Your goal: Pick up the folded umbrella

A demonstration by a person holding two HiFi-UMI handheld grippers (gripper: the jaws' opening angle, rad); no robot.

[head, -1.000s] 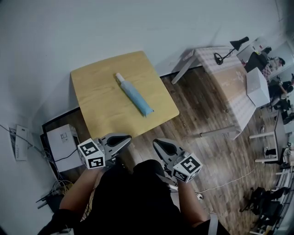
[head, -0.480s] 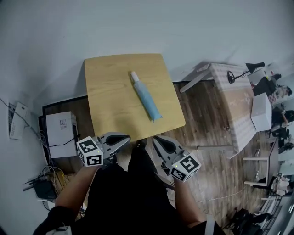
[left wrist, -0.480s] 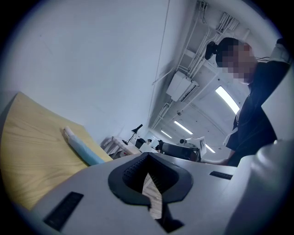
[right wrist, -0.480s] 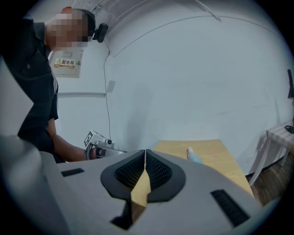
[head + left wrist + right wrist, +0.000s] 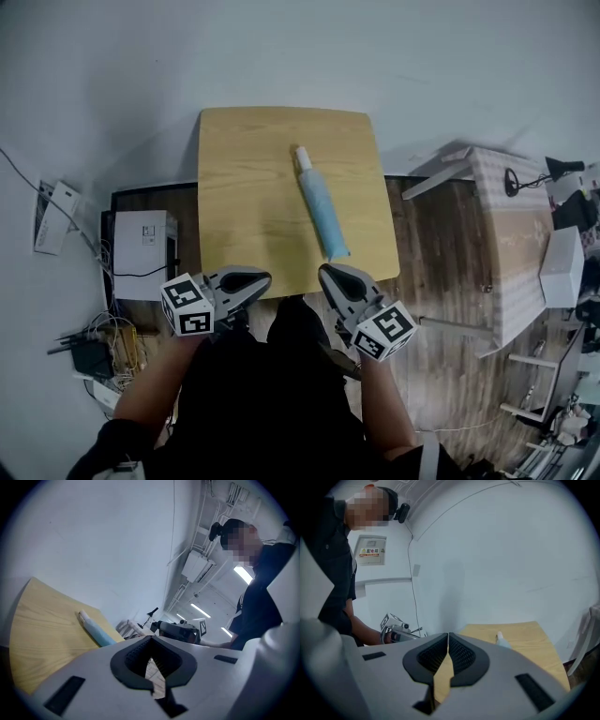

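Umbrella [image 5: 322, 211] not yet reached; nearest the person, the left gripper [image 5: 251, 278] and right gripper [image 5: 330, 275] hover at the table's [image 5: 244, 187] near edge; both have their fingers together, with nothing between them, so they must part before any grasp.

Just beyond the right gripper is the umbrella's near end; it lies flat on the wooden table, right of centre, running away from the person at a slight slant; pale blue sleeve, with a white end farthest off, probably the handle.

Judged by its look: light and short; a stiff core under soft, bunched fabric that is likely slick; round, so it may roll if nudged from the side.

Best hold seems to be across the middle of the blue body, fingers straddling its width, squeezing until the core resists; the white end is harder but narrower and farther to reach.
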